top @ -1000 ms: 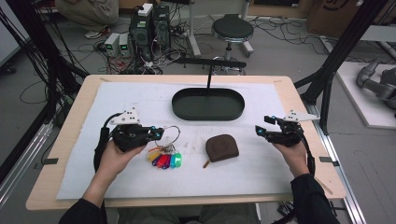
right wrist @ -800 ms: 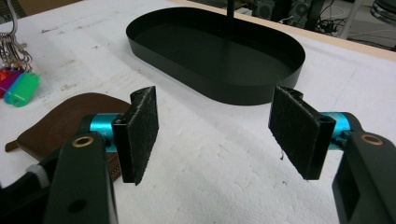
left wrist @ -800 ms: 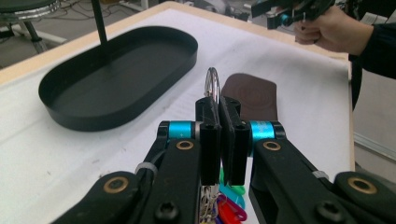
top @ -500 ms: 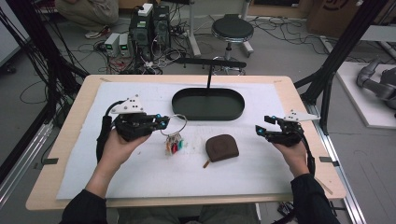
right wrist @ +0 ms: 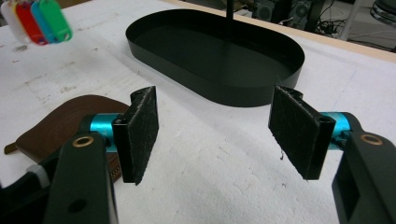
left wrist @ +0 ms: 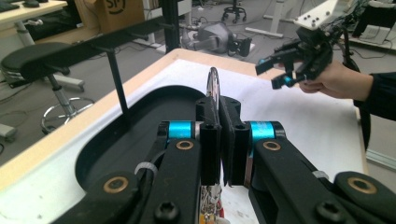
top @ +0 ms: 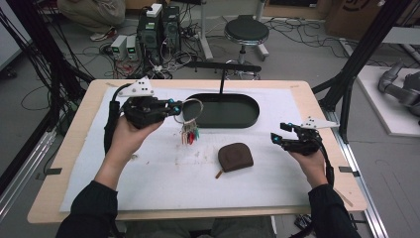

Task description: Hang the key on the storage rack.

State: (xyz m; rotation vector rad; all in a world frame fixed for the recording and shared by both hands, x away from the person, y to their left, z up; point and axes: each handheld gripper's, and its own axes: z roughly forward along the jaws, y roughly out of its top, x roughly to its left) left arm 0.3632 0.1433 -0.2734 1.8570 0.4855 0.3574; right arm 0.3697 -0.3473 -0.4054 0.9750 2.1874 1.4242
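My left gripper point(top: 174, 107) is shut on a metal key ring point(top: 191, 107) and holds it in the air at the left end of the black oval tray point(top: 247, 119). Coloured key tags point(top: 189, 134) dangle below the ring. In the left gripper view the ring point(left wrist: 213, 85) stands up between the closed jaws of my left gripper point(left wrist: 219, 116). My right gripper point(top: 275, 137) is open at the right of the mat, with nothing between its pads point(right wrist: 141, 128). A brown leather pouch point(top: 235, 157) lies on the mat to its left, also seen low at the left as the pouch point(right wrist: 51, 123).
A T-shaped black stand point(top: 221, 67) rises from the tray's far side. A white mat point(top: 163, 173) covers the wooden table point(top: 69, 148). Beyond the table are a stool point(top: 246, 30), computer boxes point(top: 158, 27) and cables on the floor.
My left gripper has risen and moved towards the tray, lifting the key ring and its tags off the mat. The right gripper has stayed in place.
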